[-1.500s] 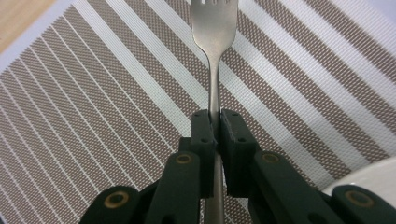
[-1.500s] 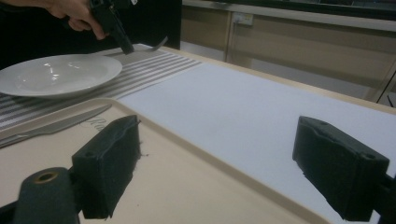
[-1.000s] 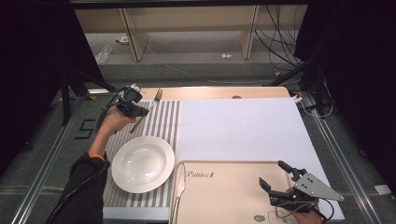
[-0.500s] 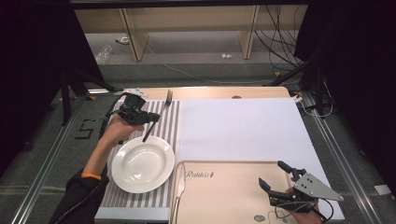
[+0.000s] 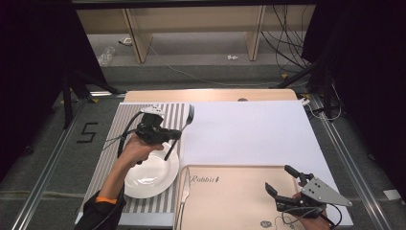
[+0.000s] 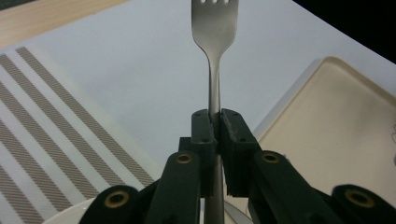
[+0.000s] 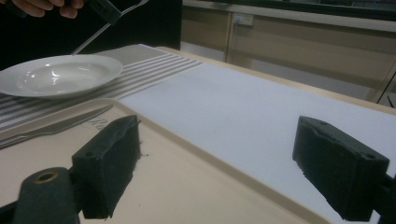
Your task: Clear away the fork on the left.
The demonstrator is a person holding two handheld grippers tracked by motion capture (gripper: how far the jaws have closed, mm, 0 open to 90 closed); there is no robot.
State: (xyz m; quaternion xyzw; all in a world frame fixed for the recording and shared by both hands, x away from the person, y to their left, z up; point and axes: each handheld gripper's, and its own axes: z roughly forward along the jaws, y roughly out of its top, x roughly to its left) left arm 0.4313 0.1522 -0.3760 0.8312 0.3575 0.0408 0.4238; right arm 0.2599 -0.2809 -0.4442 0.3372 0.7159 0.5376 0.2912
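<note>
A metal fork [image 5: 181, 130] hangs in the air over the right edge of the striped placemat [image 5: 119, 129], tines toward the far side. My left gripper [image 5: 174, 134] is shut on its handle; in the left gripper view the two pads clamp the fork [image 6: 215, 56] stem and the tines point away over the white mat. The white plate [image 5: 152, 171] sits on the placemat just below the hand. My right gripper [image 5: 281, 179] rests open over the beige tray [image 5: 225, 196] at the near right, nothing between its jaws [image 7: 219, 163].
A table knife [image 5: 185, 194] lies along the tray's left edge, also seen as the knife [image 7: 51, 128] in the right gripper view. A white mat [image 5: 249, 134] covers the table's middle and right. The wooden table edge [image 5: 206, 95] runs along the far side.
My left hand has carried the fork rightward and nearer, from the placemat's far left corner to above the plate's right rim. The right gripper has stayed in place.
</note>
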